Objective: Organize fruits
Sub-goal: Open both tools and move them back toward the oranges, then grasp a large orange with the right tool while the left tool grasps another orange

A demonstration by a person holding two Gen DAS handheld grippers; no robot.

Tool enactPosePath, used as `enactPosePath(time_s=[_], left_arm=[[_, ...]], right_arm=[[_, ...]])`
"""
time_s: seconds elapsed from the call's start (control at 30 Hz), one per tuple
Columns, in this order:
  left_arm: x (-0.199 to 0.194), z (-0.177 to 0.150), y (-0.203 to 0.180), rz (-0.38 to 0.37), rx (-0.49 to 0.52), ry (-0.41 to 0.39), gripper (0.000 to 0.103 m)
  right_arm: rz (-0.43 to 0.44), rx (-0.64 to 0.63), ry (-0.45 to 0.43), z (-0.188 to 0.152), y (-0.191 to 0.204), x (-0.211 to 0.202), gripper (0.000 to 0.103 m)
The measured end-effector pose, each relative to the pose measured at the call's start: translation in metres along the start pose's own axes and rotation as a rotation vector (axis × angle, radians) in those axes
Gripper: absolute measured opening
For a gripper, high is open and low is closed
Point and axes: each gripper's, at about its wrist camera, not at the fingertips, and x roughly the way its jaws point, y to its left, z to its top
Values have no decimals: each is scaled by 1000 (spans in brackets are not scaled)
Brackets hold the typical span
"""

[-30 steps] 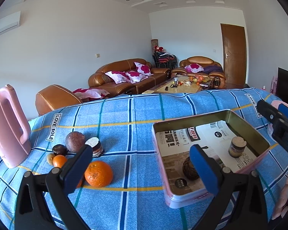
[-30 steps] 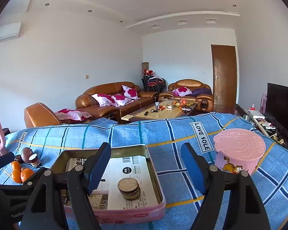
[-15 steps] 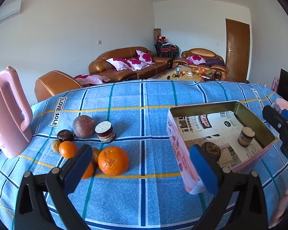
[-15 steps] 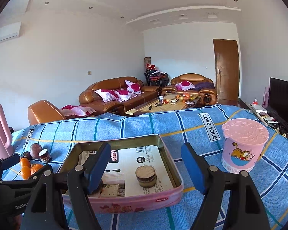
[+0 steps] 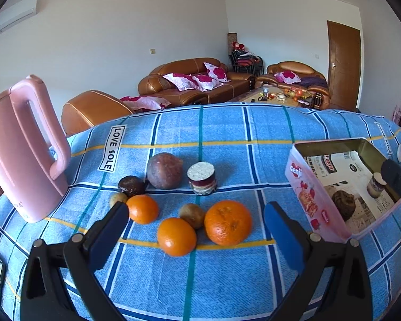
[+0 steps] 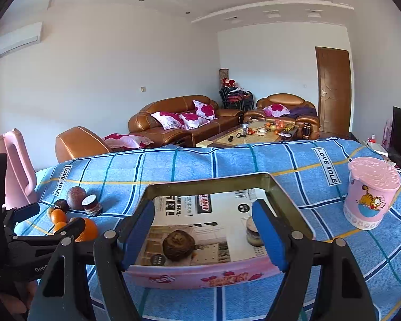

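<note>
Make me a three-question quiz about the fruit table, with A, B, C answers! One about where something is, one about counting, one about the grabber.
1. Where is the dark round fruit?
A. Inside the pink tin
B. On the cartoon cup
C. Beside the pink jug

2. How many oranges lie on the blue cloth?
A. One
B. Three
C. Six

3. How is the left hand-held gripper?
A. Shut on an orange
B. Open and empty
C. Shut on the tin

Answers:
1 A, the fruit sits on the printed paper lining the tin.
2 B, a big orange and two smaller ones show in the left view.
3 B, its blue pads stand apart with nothing held.
</note>
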Motion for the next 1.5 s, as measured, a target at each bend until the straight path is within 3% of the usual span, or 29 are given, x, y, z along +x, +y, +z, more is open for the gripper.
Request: enactPosePath(time_s=[0.1,0.23,0.47,0.53,0.7,0.8,0.87,1.1,1.17,1.37,1.5], left_arm=[[5,0,18,-5,-48,14,103],[11,4,46,69,-112,22,103],[14,9,98,291,-203,-2,103],[16,9,109,315,-224,-2,103],[22,9,125,321,-255,26,103],[24,9,128,315,-250,35,103],[24,9,127,306,-242,41,103],[23,14,112,258,-147,48,103],[22,15,106,270,-111,43,103],[23,17,101,198,-99,58,103],[27,14,95,83,-99,92,103]], right_arm=[[17,-20,2,-1,17,2,77],[35,-53,17,-2,40,7,77],[115,-122,67,-3,82,20,77],[147,-147,102,-4,94,27,77],[227,-222,211,-10,126,50,76],[232,-281,275,-16,143,63,60],[249,-305,328,-21,151,72,55],[272,-293,444,-28,161,97,55],[279,-281,482,-30,161,103,50],[306,-218,473,-30,148,96,48],[297,-143,350,-21,132,72,48]])
